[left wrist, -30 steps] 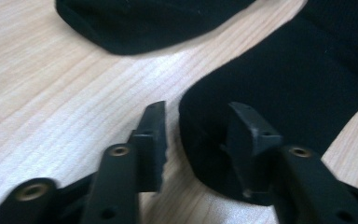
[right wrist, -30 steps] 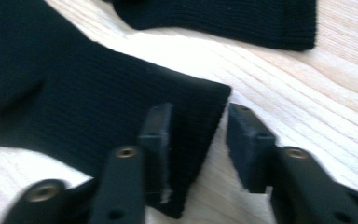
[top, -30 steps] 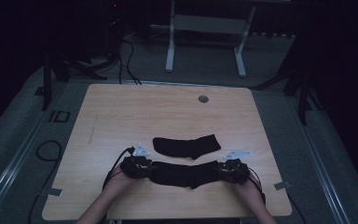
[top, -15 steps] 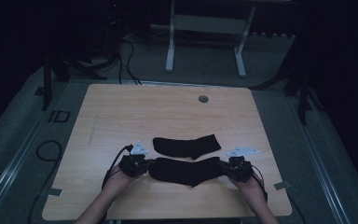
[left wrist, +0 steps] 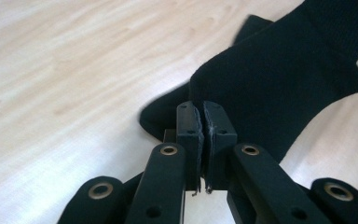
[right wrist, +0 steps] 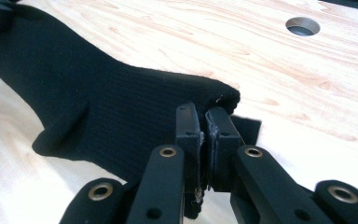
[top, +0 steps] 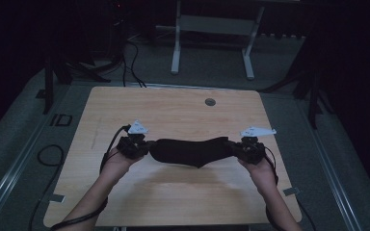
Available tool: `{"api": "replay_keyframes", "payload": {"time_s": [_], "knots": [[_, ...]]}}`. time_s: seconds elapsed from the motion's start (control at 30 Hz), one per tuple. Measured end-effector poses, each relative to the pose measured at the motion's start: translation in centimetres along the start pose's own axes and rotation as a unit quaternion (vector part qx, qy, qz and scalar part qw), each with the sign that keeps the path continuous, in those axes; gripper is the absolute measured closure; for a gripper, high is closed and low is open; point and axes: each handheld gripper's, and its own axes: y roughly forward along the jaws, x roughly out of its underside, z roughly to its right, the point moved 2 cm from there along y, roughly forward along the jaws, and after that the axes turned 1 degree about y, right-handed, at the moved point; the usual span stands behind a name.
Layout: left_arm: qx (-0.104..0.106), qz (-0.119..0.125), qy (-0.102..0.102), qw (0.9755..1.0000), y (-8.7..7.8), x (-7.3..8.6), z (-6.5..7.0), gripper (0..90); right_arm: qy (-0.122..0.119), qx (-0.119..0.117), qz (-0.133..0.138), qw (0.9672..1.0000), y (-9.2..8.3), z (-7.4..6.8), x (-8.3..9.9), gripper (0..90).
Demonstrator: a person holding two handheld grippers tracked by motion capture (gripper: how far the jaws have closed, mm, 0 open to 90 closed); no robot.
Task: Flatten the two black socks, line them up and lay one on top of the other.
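Both grippers are clamped on the black sock (top: 191, 151) now, one at each end, and it hangs stretched between them above the wooden worktop (top: 173, 113). In the high view the left gripper (top: 139, 146) pinches the left end, the right gripper (top: 237, 147) the right end, and the sock sags a little in the middle, its shadow falling on the boards below. Look along the left gripper (left wrist: 202, 112): the jaws are pressed nearly together, with a fold of the dark knit fabric caught between the pads and the rest of the sock (left wrist: 279, 88) spreading away up to the right. Same story on the right gripper (right wrist: 204, 114), jaws tight on the sock's edge, the ribbed body of the sock (right wrist: 98, 107) running off to the left. A round cable hole (right wrist: 303, 26) sits in the worktop beyond, at the far edge in the high view (top: 210, 102).
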Motion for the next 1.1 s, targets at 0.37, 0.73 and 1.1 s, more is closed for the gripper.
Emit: {"api": "replay_keyframes", "payload": {"time_s": [0.37,0.73,1.1], "knots": [[0.025,-0.046,-0.051,0.9973,4.9,0.4,-2.4,86.7,0.031,0.021,-0.055,0.9978,4.8,3.0,0.5,85.2],[0.030,-0.080,-0.062,0.9945,8.3,1.3,-3.5,86.3,0.038,0.041,-0.105,0.9929,8.2,4.4,1.9,84.3],[0.011,-0.076,-0.072,0.9944,9.4,1.7,-4.0,70.1,0.037,0.047,-0.112,0.9919,8.9,4.7,2.6,76.3]]}}
